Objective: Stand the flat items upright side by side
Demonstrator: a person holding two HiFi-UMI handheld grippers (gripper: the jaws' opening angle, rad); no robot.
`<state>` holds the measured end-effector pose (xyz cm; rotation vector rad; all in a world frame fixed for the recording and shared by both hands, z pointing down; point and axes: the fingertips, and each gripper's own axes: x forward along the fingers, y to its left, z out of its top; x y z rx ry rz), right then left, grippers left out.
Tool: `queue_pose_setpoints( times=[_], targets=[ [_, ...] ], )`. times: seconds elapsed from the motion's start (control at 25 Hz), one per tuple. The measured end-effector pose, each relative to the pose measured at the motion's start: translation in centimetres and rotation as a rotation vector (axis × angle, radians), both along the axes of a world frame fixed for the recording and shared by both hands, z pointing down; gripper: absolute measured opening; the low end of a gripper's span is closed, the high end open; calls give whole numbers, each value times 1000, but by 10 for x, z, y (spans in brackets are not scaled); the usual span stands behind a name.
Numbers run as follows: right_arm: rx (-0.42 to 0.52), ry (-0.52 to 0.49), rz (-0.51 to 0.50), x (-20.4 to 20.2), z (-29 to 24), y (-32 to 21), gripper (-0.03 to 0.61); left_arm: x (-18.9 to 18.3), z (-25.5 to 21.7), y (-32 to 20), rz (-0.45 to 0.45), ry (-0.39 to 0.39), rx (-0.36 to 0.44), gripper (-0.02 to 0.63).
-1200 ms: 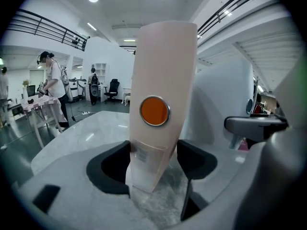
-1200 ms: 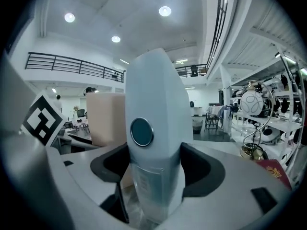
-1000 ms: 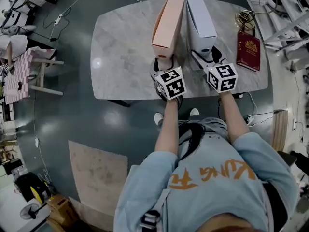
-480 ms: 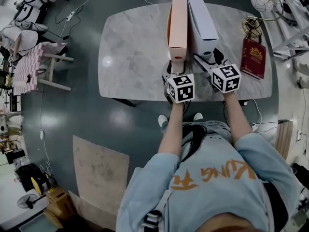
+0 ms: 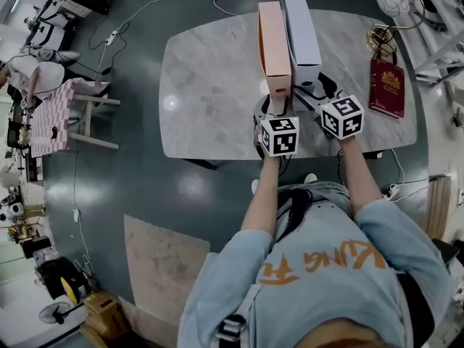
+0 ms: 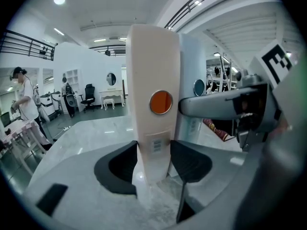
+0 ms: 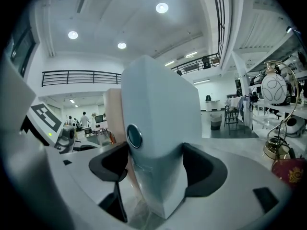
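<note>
Currently on the marble table [image 5: 210, 85]: two tall file boxes, both upright on their narrow bases, side by side toward the table's right half, long sides running from the near edge to the far edge. Item one, pink box [image 5: 274, 49]: the left one of the pair, its end face with a round orange finger hole turned toward the table's near edge. Your left gripper [image 5: 272, 109] reaches in over that edge; its jaws have just been closing and now clamp the lower end of this box [image 6: 153, 80], one black pad on each side wall, the base resting on the tabletop. Item two, pale box [image 5: 302, 38]: just right of the pink one, and whether the two walls touch cannot be made out. Its end face has a round dark finger hole, also turned to the near edge. Your right gripper [image 5: 313, 90] comes in over the same edge; its jaws have just eased a little wider, yet both pads lie against the side walls of this box [image 7: 160, 114], so it is gripped low down. Item three, red bag [image 5: 388, 85]: lying flat near the table's right edge, apart from both boxes. Item four, gold ornament [image 5: 377, 35]: at the table's far right corner, just beyond the bag.
</note>
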<state>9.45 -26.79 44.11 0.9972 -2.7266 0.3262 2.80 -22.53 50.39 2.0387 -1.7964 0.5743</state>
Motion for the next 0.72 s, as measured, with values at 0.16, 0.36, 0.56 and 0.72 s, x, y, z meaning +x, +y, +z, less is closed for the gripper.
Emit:
queue_pose_setpoints(
  times=[0.16, 0.36, 0.56, 0.72],
  targets=[
    [-6, 49, 31, 1, 9, -1, 360, 0, 2, -7, 33, -7, -5, 230],
    [-4, 72, 79, -1, 12, 2, 362, -2, 1, -7, 78, 7, -3, 227],
    [7, 55, 134, 1, 4, 3, 365, -5, -2, -6, 117, 41, 7, 206],
    [25, 46, 182, 5, -7, 6, 367, -9, -15, -2, 128, 48, 41, 183]
  ],
)
